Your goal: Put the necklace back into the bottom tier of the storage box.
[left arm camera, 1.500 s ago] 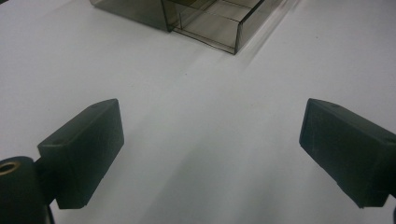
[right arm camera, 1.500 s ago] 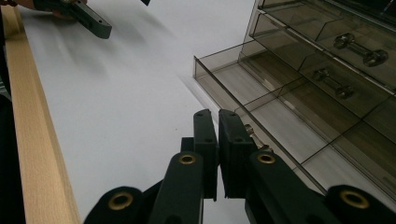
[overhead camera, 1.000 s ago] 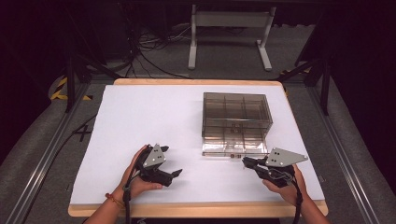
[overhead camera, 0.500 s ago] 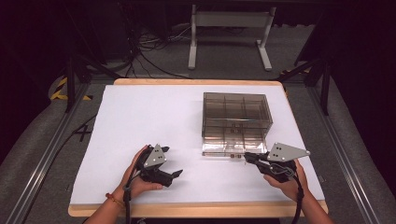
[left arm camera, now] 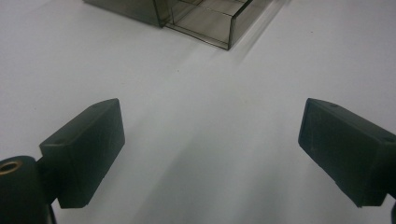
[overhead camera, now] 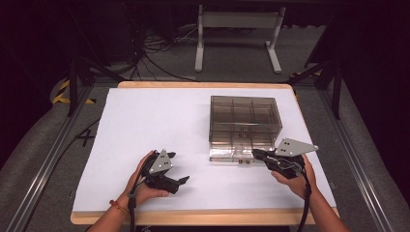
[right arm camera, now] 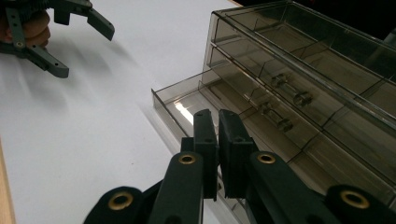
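Note:
A smoky clear drawer box point(overhead camera: 244, 116) stands on the white table right of centre, with its bottom drawer point(overhead camera: 232, 153) pulled out toward me. My right gripper point(overhead camera: 255, 153) is shut, its tips at the right end of that drawer's front. In the right gripper view the jaws point(right arm camera: 217, 114) press together over the drawer's front wall point(right arm camera: 161, 100); I see nothing between them. My left gripper point(overhead camera: 181, 181) lies low on the table, left of the box, open. Its jaws point(left arm camera: 210, 112) stand wide apart over bare table, and the box point(left arm camera: 201, 18) is ahead.
The upper drawers point(right arm camera: 317, 60) are closed and have small clear bar handles. A wooden edge point(overhead camera: 203, 217) borders the table at the front. A metal stand point(overhead camera: 237, 34) and cables lie on the floor beyond the table.
My right gripper has crept a little forward toward the drawer front. The left gripper and the box have not moved.

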Demonstrator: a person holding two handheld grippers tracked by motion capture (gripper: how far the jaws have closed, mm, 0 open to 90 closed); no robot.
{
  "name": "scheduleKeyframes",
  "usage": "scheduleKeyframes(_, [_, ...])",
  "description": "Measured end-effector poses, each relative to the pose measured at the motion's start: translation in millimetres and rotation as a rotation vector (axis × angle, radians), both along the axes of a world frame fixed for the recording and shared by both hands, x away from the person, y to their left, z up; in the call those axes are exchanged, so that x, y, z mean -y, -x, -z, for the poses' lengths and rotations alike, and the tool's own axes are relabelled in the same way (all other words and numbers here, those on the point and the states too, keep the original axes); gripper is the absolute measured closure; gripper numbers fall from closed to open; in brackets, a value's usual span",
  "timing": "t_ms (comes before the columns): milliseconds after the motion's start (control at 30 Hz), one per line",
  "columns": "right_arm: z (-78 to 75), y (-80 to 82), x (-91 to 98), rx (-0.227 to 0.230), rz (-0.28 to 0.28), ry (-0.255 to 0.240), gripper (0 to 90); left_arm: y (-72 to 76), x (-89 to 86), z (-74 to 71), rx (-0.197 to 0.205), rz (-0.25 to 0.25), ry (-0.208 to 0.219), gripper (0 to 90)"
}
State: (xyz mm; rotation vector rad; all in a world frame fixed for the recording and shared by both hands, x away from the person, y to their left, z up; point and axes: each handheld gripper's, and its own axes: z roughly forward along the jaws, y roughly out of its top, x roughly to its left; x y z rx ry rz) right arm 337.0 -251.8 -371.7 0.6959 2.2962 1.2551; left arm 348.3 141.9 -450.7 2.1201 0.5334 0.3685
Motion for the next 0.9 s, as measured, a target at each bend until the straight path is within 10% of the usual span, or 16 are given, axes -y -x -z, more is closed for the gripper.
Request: scheduleKeyframes(900, [4.0,-30.2,-22.1,-0.023,0.0,0.003,87.2,-0.8,0.7,0.8,-0.006,0.011,0.007,7.8])
